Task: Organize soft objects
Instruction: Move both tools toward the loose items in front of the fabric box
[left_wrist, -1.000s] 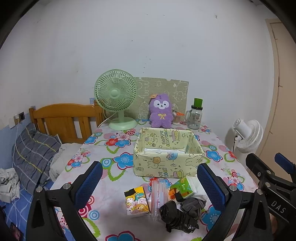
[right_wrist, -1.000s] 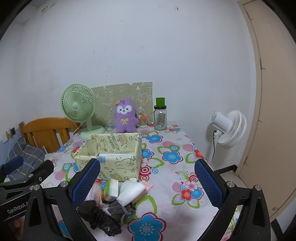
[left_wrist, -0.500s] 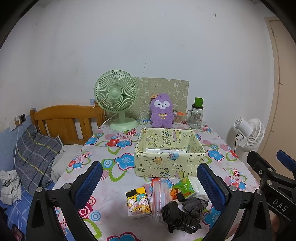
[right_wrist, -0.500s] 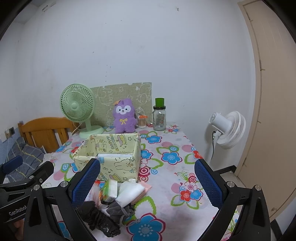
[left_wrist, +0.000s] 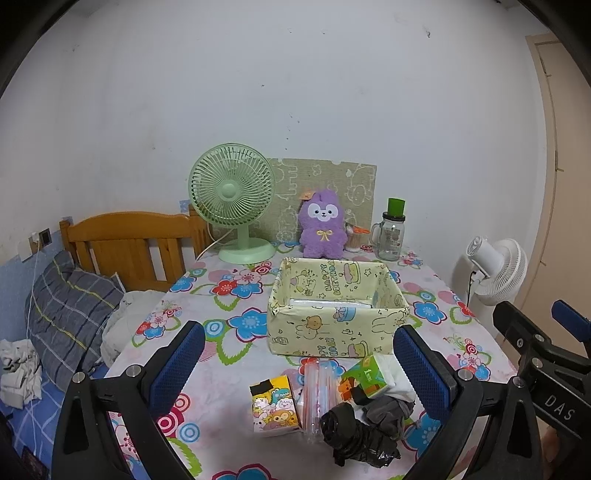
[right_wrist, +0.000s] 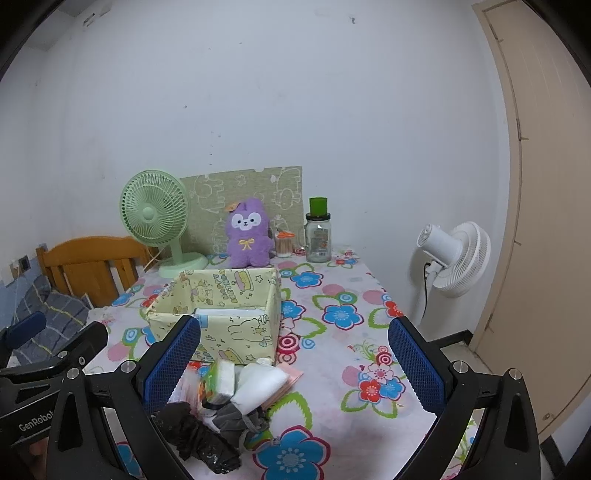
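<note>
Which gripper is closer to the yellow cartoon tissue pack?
Left. The left gripper hangs open right above the yellow cartoon tissue pack. The right gripper is open further right, beyond the pile of soft things.

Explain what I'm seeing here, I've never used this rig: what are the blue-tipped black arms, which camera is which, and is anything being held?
These are two hand-held grippers, each with a fisheye camera looking out between its two blue-padded fingers. One picture is from the left gripper, the other from the right gripper; each also glimpses the other at its edge. Both are open and hold nothing. Below them is a flowered table with a yellow box, and in front of it a pile: tissue packs, a black bag, grey cloth and a white roll. At the back stand a green fan, a purple plush and a jar.
</note>
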